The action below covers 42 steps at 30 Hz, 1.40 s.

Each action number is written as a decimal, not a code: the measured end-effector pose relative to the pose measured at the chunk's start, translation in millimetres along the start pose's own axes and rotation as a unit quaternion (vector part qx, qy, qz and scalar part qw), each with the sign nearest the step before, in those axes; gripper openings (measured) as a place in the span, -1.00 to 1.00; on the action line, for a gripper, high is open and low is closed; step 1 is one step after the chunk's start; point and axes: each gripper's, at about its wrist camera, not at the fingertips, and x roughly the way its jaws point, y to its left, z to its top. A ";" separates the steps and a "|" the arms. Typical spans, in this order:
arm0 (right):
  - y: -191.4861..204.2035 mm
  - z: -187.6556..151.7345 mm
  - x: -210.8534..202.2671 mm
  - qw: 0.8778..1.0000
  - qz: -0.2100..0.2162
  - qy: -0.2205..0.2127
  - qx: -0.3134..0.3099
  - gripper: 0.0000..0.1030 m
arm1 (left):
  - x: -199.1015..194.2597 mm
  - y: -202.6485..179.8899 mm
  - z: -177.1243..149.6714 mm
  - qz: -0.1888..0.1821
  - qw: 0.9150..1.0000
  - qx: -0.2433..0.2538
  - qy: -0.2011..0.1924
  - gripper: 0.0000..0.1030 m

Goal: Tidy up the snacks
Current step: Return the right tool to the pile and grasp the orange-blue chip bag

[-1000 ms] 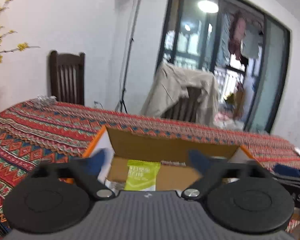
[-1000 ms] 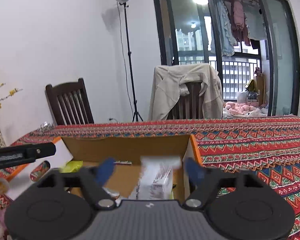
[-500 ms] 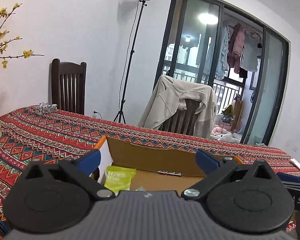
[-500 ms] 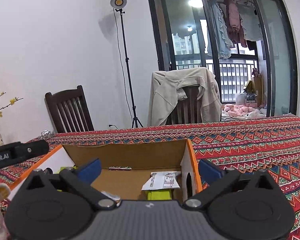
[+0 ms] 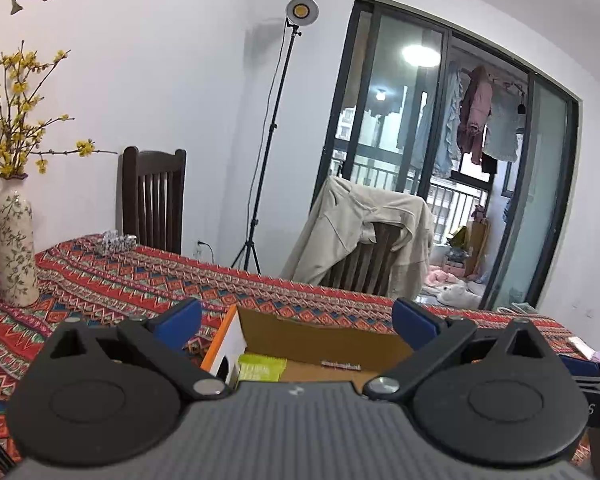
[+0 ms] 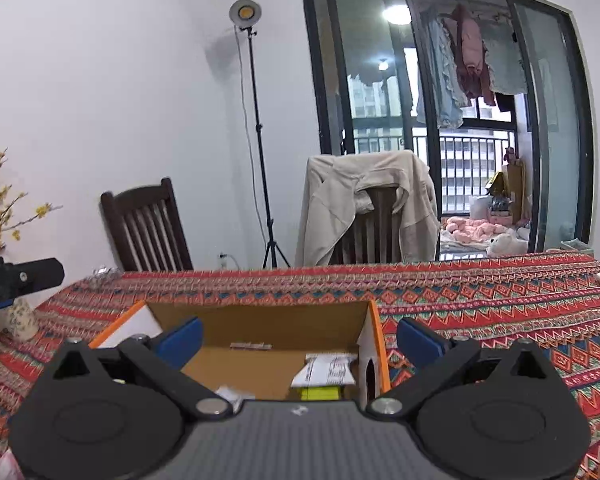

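Since the earlier frames both grippers have lifted clear of the cardboard box (image 5: 324, 340), and the white packet (image 6: 326, 370) the right one carried now lies inside.

Left wrist view: left gripper (image 5: 296, 320) jaws spread wide, nothing between them. A green snack packet (image 5: 260, 367) lies in the box's near-left corner on the patterned tablecloth (image 5: 112, 280).

Right wrist view: right gripper (image 6: 298, 336) jaws have just been opening, now spread and empty above the box; the white packet rests by the right wall.
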 end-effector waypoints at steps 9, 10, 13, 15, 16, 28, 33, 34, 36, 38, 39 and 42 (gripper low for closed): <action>1.7 -34.4 -46.4 0.999 0.008 0.030 -0.019 1.00 | -45.8 26.9 -38.2 -0.007 0.999 0.018 0.038 1.00; 0.8 -39.8 -50.6 0.999 0.006 0.034 -0.020 1.00 | -50.0 29.6 -44.7 -0.003 0.999 0.023 0.041 1.00; -1.9 -58.1 -62.3 0.999 -0.005 0.044 -0.018 1.00 | -63.8 37.5 -65.0 0.000 0.998 0.032 0.053 1.00; -3.5 -69.6 -71.1 0.999 -0.014 0.046 -0.015 1.00 | -68.6 42.1 -77.9 0.007 0.997 0.040 0.068 1.00; -4.5 -74.6 -75.0 0.999 -0.013 0.048 -0.015 1.00 | -70.2 45.1 -84.1 0.011 0.996 0.044 0.076 1.00; -2.8 -120.6 -111.9 0.997 -0.010 0.071 -0.018 1.00 | -81.3 67.5 -119.0 0.030 0.996 0.027 0.083 1.00; -6.1 -131.4 -115.3 0.996 -0.029 0.083 -0.006 1.00 | -82.1 62.2 -121.9 0.027 0.996 0.041 0.074 1.00; -7.1 -132.7 -116.6 0.996 -0.028 0.083 -0.004 1.00 | -82.8 61.9 -122.0 0.026 0.996 0.041 0.072 1.00; -8.7 -134.2 -118.0 0.996 -0.031 0.081 0.001 1.00 | -83.5 63.3 -122.5 0.025 0.997 0.037 0.070 1.00; -11.4 -134.6 -118.5 0.996 -0.032 0.084 0.003 1.00 | -84.2 64.8 -123.0 0.021 0.997 0.033 0.069 1.00; -11.5 -134.5 -118.3 0.996 -0.033 0.084 0.003 1.00 | -85.5 65.3 -123.2 0.019 0.997 0.031 0.066 1.00; -10.1 -134.5 -116.5 0.995 -0.037 0.089 0.002 1.00 | -87.7 65.7 -123.6 0.016 0.998 0.031 0.058 1.00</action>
